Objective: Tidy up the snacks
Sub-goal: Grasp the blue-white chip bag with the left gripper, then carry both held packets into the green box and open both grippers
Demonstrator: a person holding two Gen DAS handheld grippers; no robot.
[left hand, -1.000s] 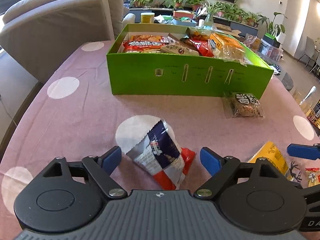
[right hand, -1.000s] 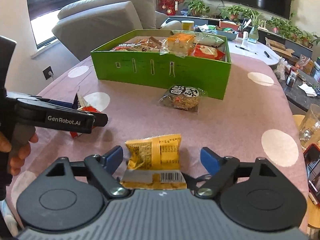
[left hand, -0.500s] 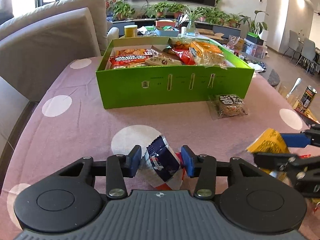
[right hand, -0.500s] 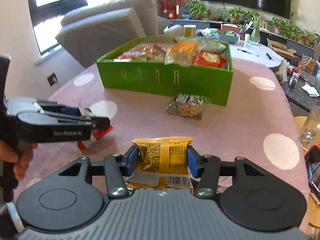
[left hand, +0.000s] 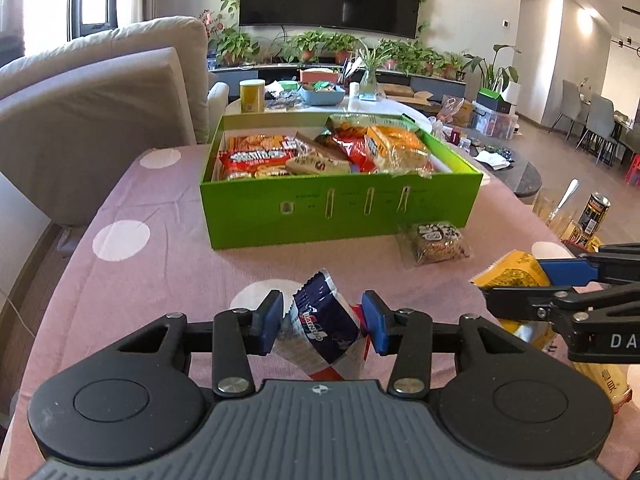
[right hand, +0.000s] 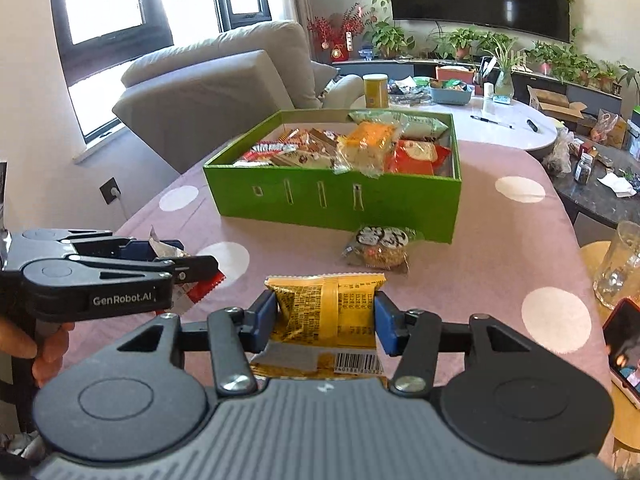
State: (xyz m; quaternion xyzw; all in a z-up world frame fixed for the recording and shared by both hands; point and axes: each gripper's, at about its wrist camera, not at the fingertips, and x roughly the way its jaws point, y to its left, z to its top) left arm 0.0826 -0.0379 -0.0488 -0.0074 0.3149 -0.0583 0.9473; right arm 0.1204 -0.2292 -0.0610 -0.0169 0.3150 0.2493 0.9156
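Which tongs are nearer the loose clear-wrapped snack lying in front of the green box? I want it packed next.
Right. The right tongs, shut on the yellow packet, sit almost straight behind the clear-wrapped snack. The left tongs, shut on the blue packet, are farther off to its left.

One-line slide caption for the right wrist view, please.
Right hand-held gripper clamps a yellow snack packet, facing the green snack box; left hand-held gripper holds a blue-red packet.

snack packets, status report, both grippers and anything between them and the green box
Left gripper shut on blue packet. Right gripper shut on yellow packet. Green box ahead, nearly full. Clear-wrapped snack lies before its front wall.
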